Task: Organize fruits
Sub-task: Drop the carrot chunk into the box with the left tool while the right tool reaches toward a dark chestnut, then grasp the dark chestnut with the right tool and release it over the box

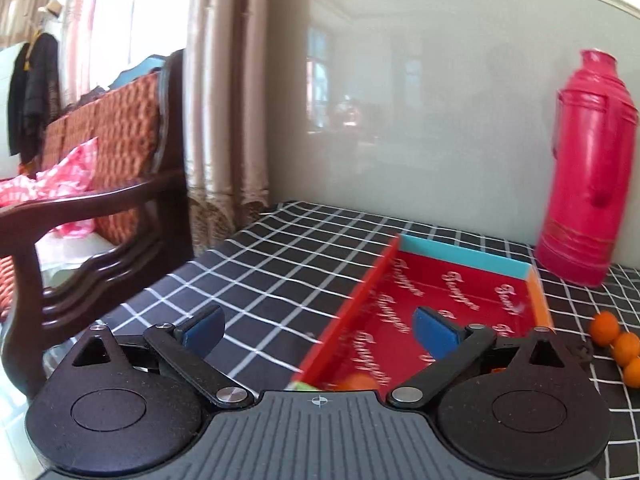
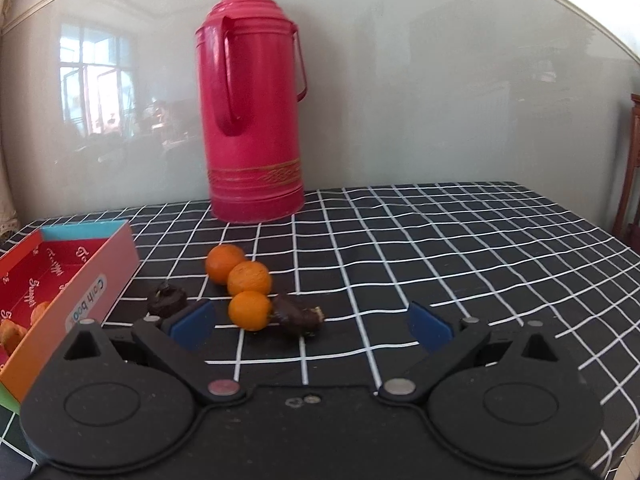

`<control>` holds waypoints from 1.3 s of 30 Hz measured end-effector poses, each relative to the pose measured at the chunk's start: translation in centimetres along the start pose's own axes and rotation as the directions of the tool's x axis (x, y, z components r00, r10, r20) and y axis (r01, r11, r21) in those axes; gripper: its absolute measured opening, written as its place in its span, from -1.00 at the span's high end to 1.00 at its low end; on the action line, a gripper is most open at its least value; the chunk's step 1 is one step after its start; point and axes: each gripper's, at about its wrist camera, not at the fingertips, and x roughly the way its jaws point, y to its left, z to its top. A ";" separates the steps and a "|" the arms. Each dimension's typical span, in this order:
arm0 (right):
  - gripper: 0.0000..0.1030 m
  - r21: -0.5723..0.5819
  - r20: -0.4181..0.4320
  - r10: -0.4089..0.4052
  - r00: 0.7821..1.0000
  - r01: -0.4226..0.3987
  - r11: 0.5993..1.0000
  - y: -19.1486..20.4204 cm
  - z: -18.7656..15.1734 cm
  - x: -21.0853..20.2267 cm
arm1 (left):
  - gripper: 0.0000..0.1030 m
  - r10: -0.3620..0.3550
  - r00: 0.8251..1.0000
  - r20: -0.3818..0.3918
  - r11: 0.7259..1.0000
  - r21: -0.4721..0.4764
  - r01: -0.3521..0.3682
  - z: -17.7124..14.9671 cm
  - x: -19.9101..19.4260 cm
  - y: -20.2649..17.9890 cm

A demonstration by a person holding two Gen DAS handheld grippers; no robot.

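Observation:
Three small oranges (image 2: 249, 285) lie in a row on the checked tablecloth, with a dark shrivelled fruit (image 2: 298, 315) beside the nearest one and another dark fruit (image 2: 166, 299) to the left. A red-lined box (image 2: 60, 276) at the left holds several orange fruits (image 2: 12, 334). My right gripper (image 2: 311, 324) is open, empty, just short of the nearest orange. My left gripper (image 1: 318, 330) is open and empty over the box's (image 1: 440, 292) left wall; one orange fruit (image 1: 358, 382) shows in the box below it. The three oranges (image 1: 618, 344) appear at the right edge.
A tall pink thermos (image 2: 252, 120) stands at the back against a glossy wall. The black-and-white checked tablecloth (image 2: 460, 248) spreads bare to the right. A dark wooden chair (image 1: 100, 208) with a red cushion sits off the table's left edge.

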 end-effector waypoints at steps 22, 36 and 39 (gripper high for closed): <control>0.10 0.128 -0.137 -0.009 0.991 0.026 0.991 -0.9 0.3 5.8 | -0.94 0.092 0.995 -0.028 0.990 -0.103 -0.094 0.0 1.7 7.4; 0.47 0.113 -0.028 0.108 0.994 -0.104 0.988 0.3 1.0 2.7 | -0.95 0.109 0.994 -0.024 0.987 -0.114 -0.111 0.0 1.7 7.6; 0.47 0.058 0.023 0.228 0.973 -0.229 0.972 2.0 1.1 0.8 | -0.95 0.113 0.993 -0.027 0.986 -0.122 -0.115 0.0 1.7 7.9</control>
